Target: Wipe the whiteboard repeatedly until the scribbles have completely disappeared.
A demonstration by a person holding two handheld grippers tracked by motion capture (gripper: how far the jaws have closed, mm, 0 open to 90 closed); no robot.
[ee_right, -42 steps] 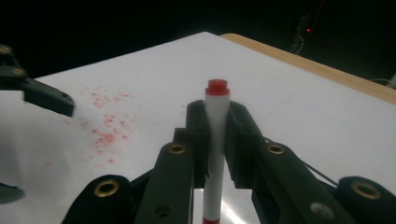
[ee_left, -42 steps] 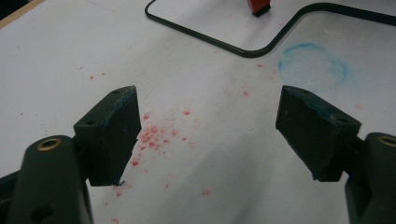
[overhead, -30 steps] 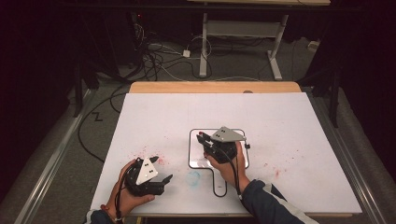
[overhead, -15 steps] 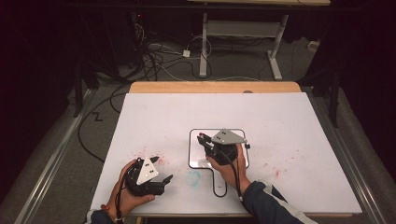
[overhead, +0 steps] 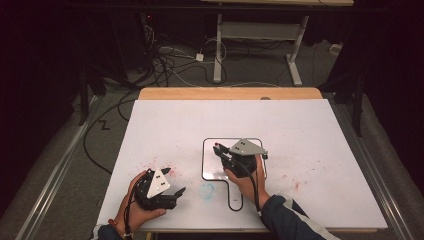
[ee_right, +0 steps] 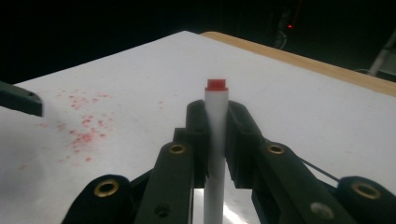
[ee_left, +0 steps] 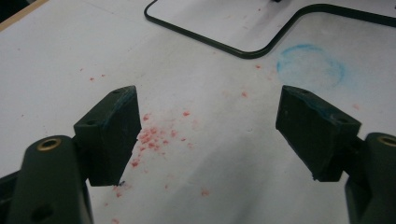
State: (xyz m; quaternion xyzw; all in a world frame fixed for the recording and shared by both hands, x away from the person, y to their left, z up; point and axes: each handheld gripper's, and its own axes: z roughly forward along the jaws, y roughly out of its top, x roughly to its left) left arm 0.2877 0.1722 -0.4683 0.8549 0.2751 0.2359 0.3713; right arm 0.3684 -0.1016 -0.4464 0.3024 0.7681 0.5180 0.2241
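Right gripper (overhead: 218,150) over black outline (overhead: 204,160), left gripper (overhead: 172,184) near edge

A lab: floor cables (overhead: 170,65), stained test table (overhead: 165,120)

black jaws, brass screws | grey plates | dark sleeve (overhead: 290,220), white stripe

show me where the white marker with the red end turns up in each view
High view: the white marker sits just left of centre, red end poking up-left out of the right hand-held gripper, over the black outline.
Left gripper view: no marker to place; the outline curves along the top.
Right gripper view: marker upright at centre, clamped between the jaws.
Shared landmark: red speckles on the white board.
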